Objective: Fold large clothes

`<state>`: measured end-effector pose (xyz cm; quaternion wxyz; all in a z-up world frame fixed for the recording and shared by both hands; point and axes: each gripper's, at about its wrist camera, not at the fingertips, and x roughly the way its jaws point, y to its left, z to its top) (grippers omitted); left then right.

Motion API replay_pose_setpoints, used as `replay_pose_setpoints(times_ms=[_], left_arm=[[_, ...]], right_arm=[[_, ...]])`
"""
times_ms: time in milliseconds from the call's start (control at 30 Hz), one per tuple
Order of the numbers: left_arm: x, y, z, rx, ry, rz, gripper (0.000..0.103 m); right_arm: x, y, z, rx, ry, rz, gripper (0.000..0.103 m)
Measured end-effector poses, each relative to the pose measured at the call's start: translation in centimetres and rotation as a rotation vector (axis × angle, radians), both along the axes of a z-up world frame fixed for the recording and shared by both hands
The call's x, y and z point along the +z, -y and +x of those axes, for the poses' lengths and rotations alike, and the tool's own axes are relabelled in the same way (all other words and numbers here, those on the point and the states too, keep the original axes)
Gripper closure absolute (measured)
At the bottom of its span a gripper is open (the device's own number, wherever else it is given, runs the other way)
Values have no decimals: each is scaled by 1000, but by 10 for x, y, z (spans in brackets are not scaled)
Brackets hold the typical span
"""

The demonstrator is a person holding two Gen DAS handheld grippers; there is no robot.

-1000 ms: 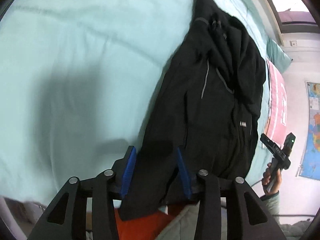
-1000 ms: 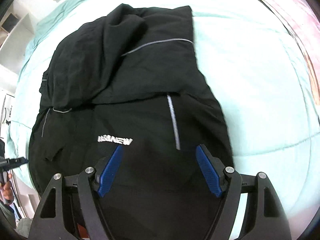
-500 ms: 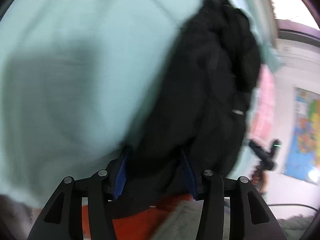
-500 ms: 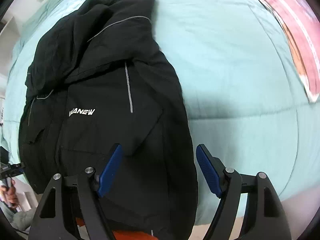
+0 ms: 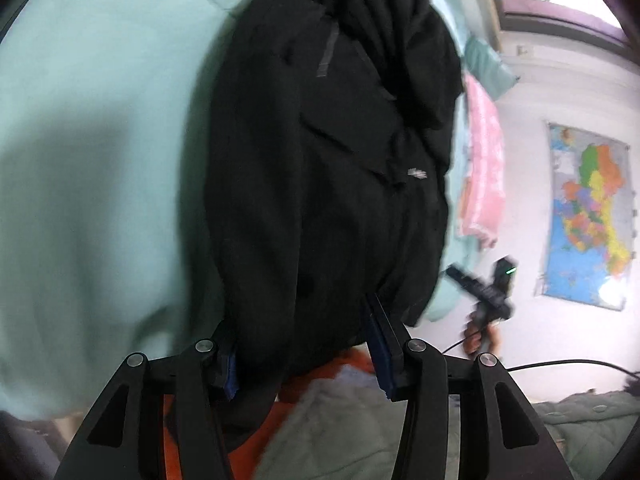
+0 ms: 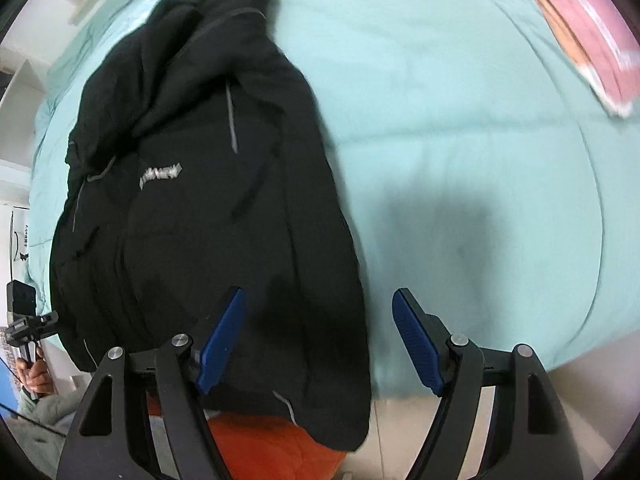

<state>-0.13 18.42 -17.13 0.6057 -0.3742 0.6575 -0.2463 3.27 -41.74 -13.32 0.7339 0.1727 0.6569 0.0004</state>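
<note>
A black jacket with grey trim lies lengthwise on a mint green bed, its hem hanging over the near edge. My left gripper is open, its blue pads on either side of the jacket's hem; whether they touch the cloth I cannot tell. In the right wrist view the same jacket shows white lettering on the chest. My right gripper is open and empty, above the jacket's right hem edge and the bed. Each gripper shows small in the other's view, the right one and the left one.
An orange cloth hangs below the hem at the bed's near edge. A pink blanket lies at the far side of the bed. A coloured map hangs on the wall. A grey-green quilted cloth lies low on the right.
My left gripper has moved forward so the hem sits between its pads. My right gripper has pulled back and to the right, from over the jacket's chest to its hem edge.
</note>
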Motion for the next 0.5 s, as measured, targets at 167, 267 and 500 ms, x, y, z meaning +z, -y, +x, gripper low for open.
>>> replay_pose_setpoints(times_ms=[167, 267, 500], left_arm=[[11, 18, 15, 19, 34, -70, 52], [15, 22, 23, 19, 47, -89, 52], [-9, 34, 8, -121, -49, 91, 52]], right_arm=[[-25, 2, -18, -46, -35, 54, 24], [-34, -11, -22, -26, -24, 124, 46], [-36, -16, -42, 21, -21, 138, 47]])
